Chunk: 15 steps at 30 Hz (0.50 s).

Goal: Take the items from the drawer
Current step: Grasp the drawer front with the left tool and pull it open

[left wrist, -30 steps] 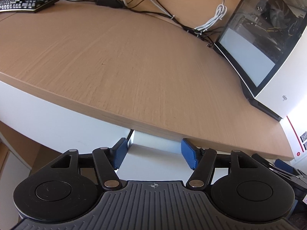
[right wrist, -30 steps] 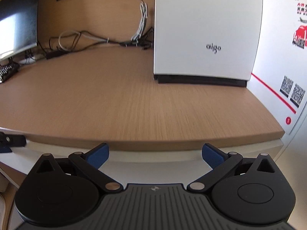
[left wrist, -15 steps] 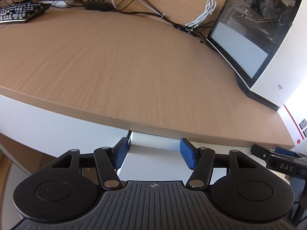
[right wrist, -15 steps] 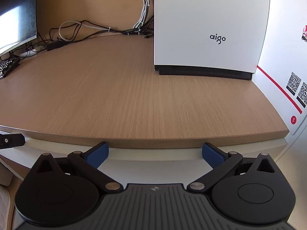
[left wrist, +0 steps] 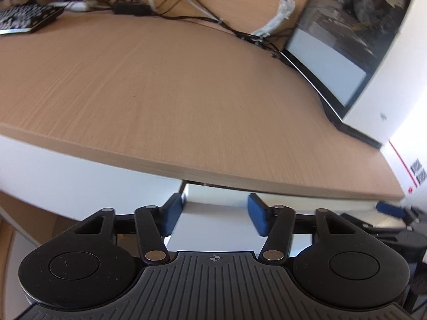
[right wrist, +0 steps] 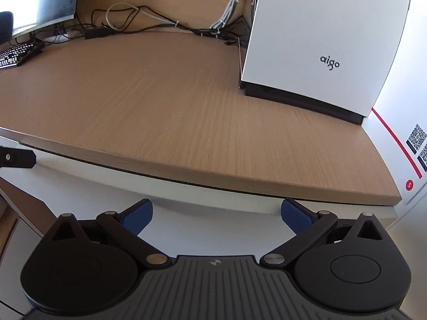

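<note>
The white drawer front (left wrist: 213, 208) sits just under the wooden desk's edge (left wrist: 240, 176), and its inside is hidden. My left gripper (left wrist: 214, 216) is open, its blue pads (left wrist: 173, 213) straddling the drawer's left end without a clear grip. The right gripper (right wrist: 217, 214) is wide open and empty, close in front of the white panel (right wrist: 213, 229) below the desk edge. At the far right of the left wrist view shows a blue tip of the right gripper (left wrist: 389, 209). A black part of the left gripper (right wrist: 16, 157) shows at the left edge of the right wrist view.
A white computer case (right wrist: 325, 40) stands at the back right of the desk top (right wrist: 173, 101). A keyboard (left wrist: 24, 18), a monitor (right wrist: 37, 2) and tangled cables (left wrist: 186, 13) lie along the back. A white wall with QR codes (right wrist: 416, 138) closes the right side.
Both views have swung and tilted a little. The right gripper has come into sight at the right of the left wrist view. Both grippers' openings look the same.
</note>
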{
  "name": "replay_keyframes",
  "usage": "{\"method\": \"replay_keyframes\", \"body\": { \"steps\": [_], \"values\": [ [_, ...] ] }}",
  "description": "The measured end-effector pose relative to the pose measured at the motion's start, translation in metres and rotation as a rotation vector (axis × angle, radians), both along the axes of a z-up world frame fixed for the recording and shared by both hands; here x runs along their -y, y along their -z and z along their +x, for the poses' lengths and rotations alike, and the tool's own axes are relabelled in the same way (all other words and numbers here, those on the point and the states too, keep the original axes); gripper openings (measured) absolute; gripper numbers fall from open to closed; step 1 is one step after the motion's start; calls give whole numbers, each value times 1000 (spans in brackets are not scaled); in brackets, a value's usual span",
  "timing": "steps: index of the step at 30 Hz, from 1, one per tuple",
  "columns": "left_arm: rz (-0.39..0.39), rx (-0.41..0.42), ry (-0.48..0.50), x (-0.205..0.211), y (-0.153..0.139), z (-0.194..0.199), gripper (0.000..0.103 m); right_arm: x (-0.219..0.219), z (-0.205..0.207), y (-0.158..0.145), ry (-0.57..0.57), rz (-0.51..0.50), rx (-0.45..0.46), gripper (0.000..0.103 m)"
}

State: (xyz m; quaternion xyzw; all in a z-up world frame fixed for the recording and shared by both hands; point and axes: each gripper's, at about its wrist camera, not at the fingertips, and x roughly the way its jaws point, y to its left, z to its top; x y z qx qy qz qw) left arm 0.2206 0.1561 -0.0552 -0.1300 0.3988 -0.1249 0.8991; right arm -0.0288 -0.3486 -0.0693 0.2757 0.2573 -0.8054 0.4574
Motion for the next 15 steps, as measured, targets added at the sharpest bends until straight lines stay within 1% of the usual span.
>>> {"method": "replay_keyframes", "body": {
  "steps": [1, 4, 6, 8, 10, 13, 15],
  "values": [
    [-6, -3, -15, -1, 0, 0, 52, -1, -2, -1, 1, -14, 16, 103],
    [-8, -6, -31, -1, -1, 1, 51, -4, -11, -8, 22, -67, 96, 103],
    [1, 0, -32, 0, -1, 3, 51, -3, -16, -11, 59, -86, 103, 103],
    [-4, -4, -38, 0, -1, 5, 51, 0, -21, -9, 95, -79, 118, 103],
    [-12, -15, -40, 0, 0, 6, 52, 2, -20, -8, 116, -78, 102, 103],
    [20, -10, -5, 5, -1, 5, 56, 6, -22, -9, 127, -56, 110, 103],
    [21, -11, 2, 5, -1, 3, 57, 6, -24, -11, 129, -38, 122, 103]
  ]
}}
